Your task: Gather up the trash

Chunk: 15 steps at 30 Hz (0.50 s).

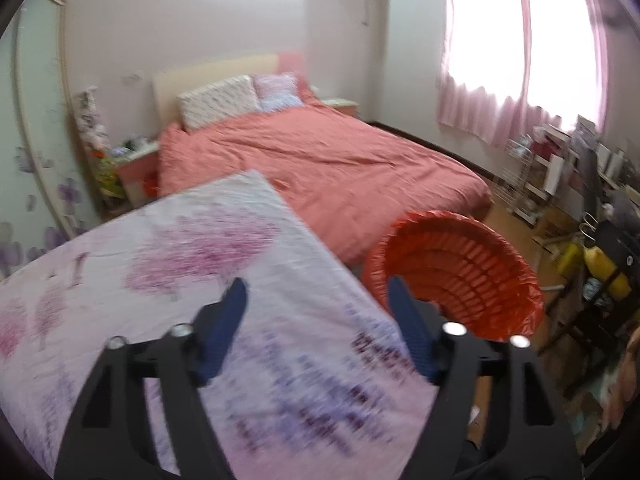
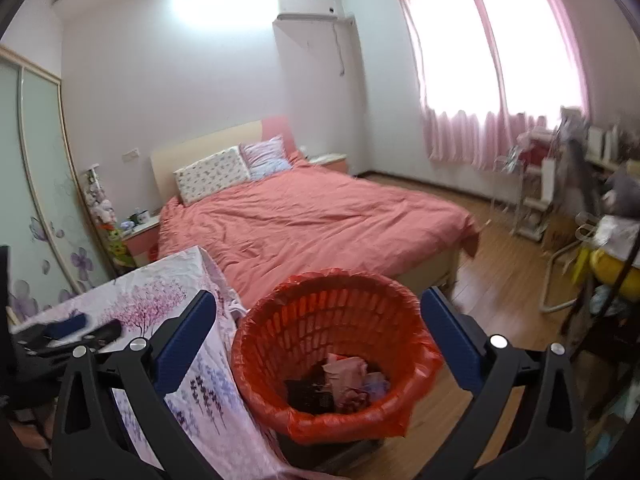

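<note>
Both claws, left gripper (image 1: 316, 292) and right gripper (image 2: 318, 312), stood wide and empty; I judged collection nearly done, with several wrappers (image 2: 344, 380) in the orange plastic-lined basket (image 2: 400, 292) and the floral-clothed table (image 1: 200, 240) bare.

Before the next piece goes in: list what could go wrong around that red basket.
1. The basket stands tight against the draped floral cloth; a swing of the open right gripper might snag the fabric.
2. Its red liner bunches loosely over the rim and could slip inward.
3. The open left gripper hangs over the table, so a drop there would miss.

Left claw (image 1: 316, 292), right claw (image 2: 318, 304), black angular frames, blue ribbed pads, silver round bolts
</note>
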Available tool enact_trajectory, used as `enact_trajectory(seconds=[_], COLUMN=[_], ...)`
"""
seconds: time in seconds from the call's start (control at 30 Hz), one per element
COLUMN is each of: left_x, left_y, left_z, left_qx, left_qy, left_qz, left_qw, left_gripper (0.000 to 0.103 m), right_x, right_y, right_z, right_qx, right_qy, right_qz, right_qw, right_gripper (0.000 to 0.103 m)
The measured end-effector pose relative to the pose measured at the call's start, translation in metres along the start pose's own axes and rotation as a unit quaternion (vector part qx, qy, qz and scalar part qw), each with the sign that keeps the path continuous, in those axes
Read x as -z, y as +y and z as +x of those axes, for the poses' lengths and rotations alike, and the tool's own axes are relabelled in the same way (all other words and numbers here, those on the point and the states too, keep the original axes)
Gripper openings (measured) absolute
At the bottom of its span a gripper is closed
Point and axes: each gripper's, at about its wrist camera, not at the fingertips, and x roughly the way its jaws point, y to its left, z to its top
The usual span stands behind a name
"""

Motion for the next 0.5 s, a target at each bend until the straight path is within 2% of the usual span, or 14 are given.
enact_trajectory(seconds=[0.03, 0.17, 0.27, 0.43, 0.5], left_x=[0.006, 0.033, 0.053, 0.086, 0.1], left_y=[0.006, 0.022, 0.029, 0.03, 0.03], left_z=[-0.012, -0.049, -0.07, -0.105, -0.114], left_qx=[-0.009, -0.045, -0.081, -0.123, -0.133], left_qy=[-0.008, -0.027, -0.026, -0.048, -0.054], left_qz=[-0.005, -0.024, -0.039, -0.048, -0.052], left_qw=[0.9999, 0.9983, 0.9957, 0.9901, 0.9882], left_gripper=[0.087, 0.098, 0.099, 0.099, 0.099], right_x=[0.002, 0.018, 0.03, 0.056, 0.061], right_y=[0.002, 0.018, 0.028, 0.039, 0.041], right_z=[-0.004, -0.031, -0.045, -0.067, -0.072], right_qx=[0.007, 0.038, 0.054, 0.089, 0.088], right_qy=[-0.005, -0.025, -0.034, -0.052, -0.057], right_qz=[-0.006, -0.036, -0.053, -0.072, -0.072], right_qw=[1.0, 0.998, 0.997, 0.992, 0.992], right_gripper=[0.101, 0.101, 0.101, 0.101, 0.101])
